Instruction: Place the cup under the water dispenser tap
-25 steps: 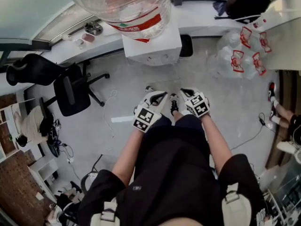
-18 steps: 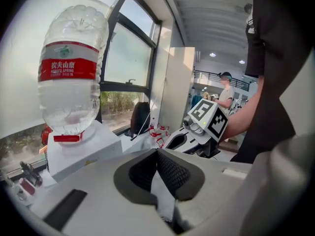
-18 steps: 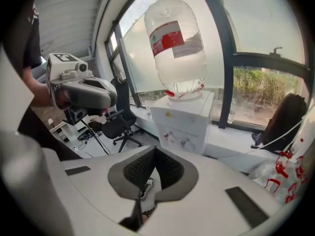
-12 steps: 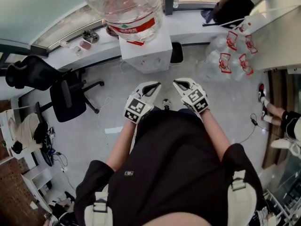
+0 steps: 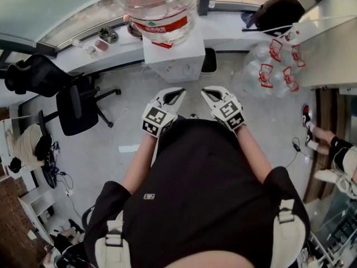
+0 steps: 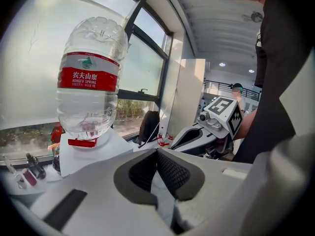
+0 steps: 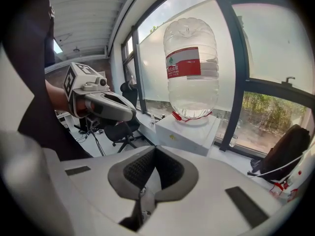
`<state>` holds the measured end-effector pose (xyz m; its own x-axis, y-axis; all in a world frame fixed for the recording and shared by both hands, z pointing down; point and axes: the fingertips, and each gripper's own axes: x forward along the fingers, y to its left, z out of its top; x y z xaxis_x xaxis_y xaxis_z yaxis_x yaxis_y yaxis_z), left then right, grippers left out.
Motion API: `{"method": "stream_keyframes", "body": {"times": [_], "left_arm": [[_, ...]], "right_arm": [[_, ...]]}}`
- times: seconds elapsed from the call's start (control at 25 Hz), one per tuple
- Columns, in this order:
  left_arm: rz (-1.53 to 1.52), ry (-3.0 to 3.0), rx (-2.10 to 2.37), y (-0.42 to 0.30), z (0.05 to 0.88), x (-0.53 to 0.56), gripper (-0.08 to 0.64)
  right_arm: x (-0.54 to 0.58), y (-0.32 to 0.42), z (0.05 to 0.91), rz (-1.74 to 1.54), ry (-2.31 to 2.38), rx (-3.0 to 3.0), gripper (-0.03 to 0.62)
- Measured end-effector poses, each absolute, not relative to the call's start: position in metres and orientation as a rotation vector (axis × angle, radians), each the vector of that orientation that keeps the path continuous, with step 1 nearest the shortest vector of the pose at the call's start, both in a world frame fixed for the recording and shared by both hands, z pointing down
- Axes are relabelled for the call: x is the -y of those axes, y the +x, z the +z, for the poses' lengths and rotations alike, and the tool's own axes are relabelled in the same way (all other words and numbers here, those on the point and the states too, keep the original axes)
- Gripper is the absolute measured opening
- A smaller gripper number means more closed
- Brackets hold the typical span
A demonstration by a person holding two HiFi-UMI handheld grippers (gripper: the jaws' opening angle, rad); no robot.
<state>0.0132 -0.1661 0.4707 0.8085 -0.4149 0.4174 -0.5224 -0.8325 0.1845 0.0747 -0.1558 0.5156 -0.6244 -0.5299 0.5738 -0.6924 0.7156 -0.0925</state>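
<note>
The white water dispenser (image 5: 174, 57) stands by the window with a big clear bottle (image 5: 153, 4) with a red label upended on it. No cup shows in any view, and the tap is hidden from me. My left gripper (image 5: 177, 93) and right gripper (image 5: 207, 92) hang side by side in front of the dispenser, apart from it, above the floor. Both are shut with nothing between the jaws. The left gripper view shows its shut jaws (image 6: 157, 154), the bottle (image 6: 91, 87) and the right gripper (image 6: 211, 127). The right gripper view shows its shut jaws (image 7: 155, 151), the dispenser (image 7: 189, 129) and the left gripper (image 7: 101, 104).
A black office chair (image 5: 81, 108) stands left of the dispenser. Several clear bottles with red labels (image 5: 279, 60) lie on the floor at the right. A black bag (image 5: 284, 7) rests on the window ledge, with small items (image 5: 106, 35) further left. A seated person's legs (image 5: 332, 144) are at the far right.
Both grippers have risen and moved closer to the dispenser, staying shut and side by side. The right one has also rolled a little.
</note>
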Motion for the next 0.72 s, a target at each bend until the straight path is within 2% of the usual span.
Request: {"method": "stream_keyframes", "body": {"times": [0.72], "left_arm": [[0.53,2.699,0.792,0.006,0.466,0.166,0.0]], "right_arm": [[0.155,0.069,0.516,0.395,0.963,2.431,-0.005]]}}
